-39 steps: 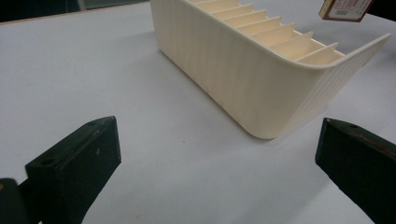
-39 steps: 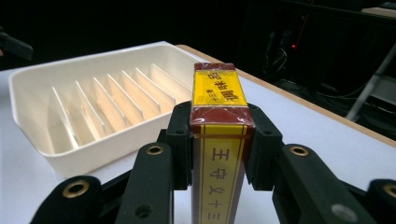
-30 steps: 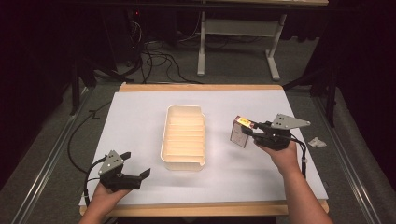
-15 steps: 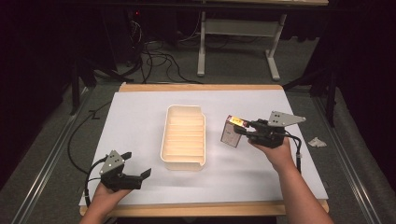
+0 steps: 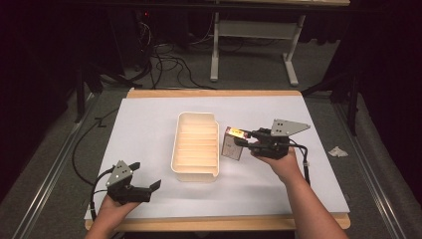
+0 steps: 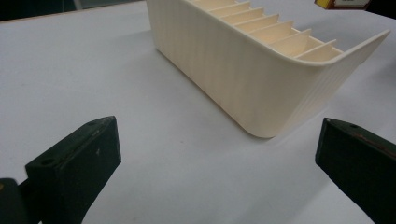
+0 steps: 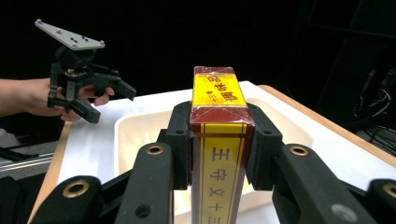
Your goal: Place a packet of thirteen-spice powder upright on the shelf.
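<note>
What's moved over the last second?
The right gripper, still clamped on the box, carried it leftward toward the tray; it's now right beside the tray's right rim. The left gripper stayed open and parked near the table's front-left corner; the tray hasn't moved.

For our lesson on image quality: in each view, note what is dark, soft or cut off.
High view: room around the table is dark. Left gripper view: near jaws soft, tray sharper. Right gripper view: background black, box cropped at the bottom.

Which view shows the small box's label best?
The right gripper view: the box sits close between the right gripper's fingers, its yellow label and characters clear. The high view shows it small beside the tray; the left gripper view catches one corner.
</note>
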